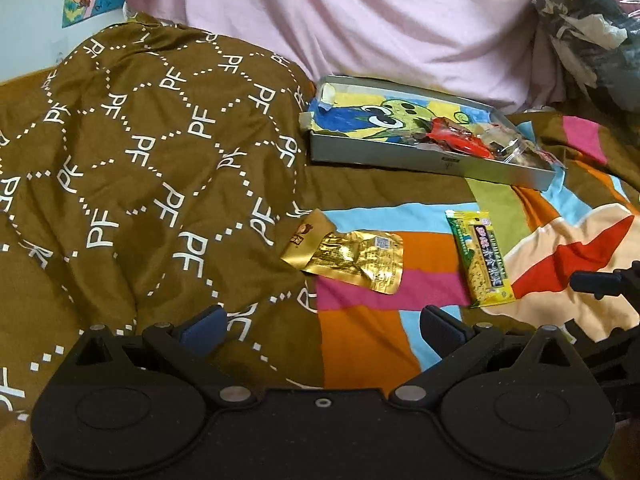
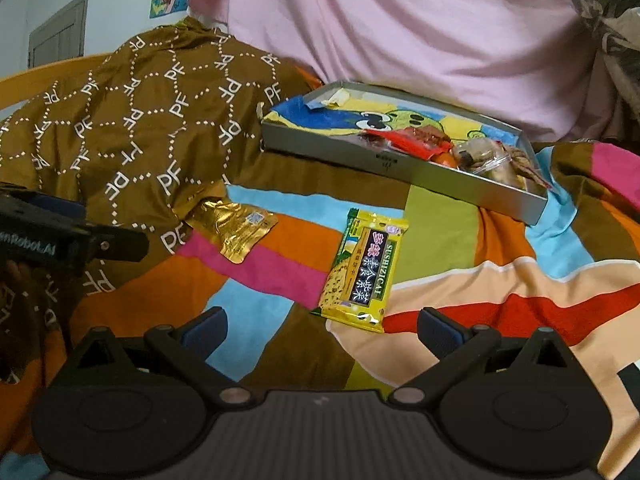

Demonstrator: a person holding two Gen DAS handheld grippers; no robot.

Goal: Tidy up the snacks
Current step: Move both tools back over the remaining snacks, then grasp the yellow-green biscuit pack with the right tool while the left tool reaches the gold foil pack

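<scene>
We held both grippers low over the bed, each with its jaws spread wide and nothing between them. Our left gripper (image 1: 322, 326) hovered above the colourful patchwork quilt (image 1: 360, 340), where it meets the brown patterned blanket (image 1: 132, 152). The gold snack packet (image 1: 348, 258) lay ahead of it, just past the fingertips and roughly centred between them, its left end resting on the blanket's edge. The yellow seaweed snack packet (image 1: 480, 258) lay farther to the right, beyond the right finger, apart from the gold one.

Our right gripper (image 2: 320, 332) faced the yellow seaweed snack packet (image 2: 366, 270) directly: the packet's near end lay just ahead of the gap between the fingers, slightly right of centre, flat on the quilt (image 2: 500, 280). The gold snack packet (image 2: 236, 230) sat farther off to the left, near our left gripper's body at the frame's edge.

Behind both packets, the grey metal tray (image 1: 400, 160) rested on the bed with a cartoon drawing lining its floor. Red-wrapped and clear-wrapped snacks (image 1: 476, 142) were piled in its right end. A pink sheet (image 1: 360, 20) rose behind the tray.
</scene>
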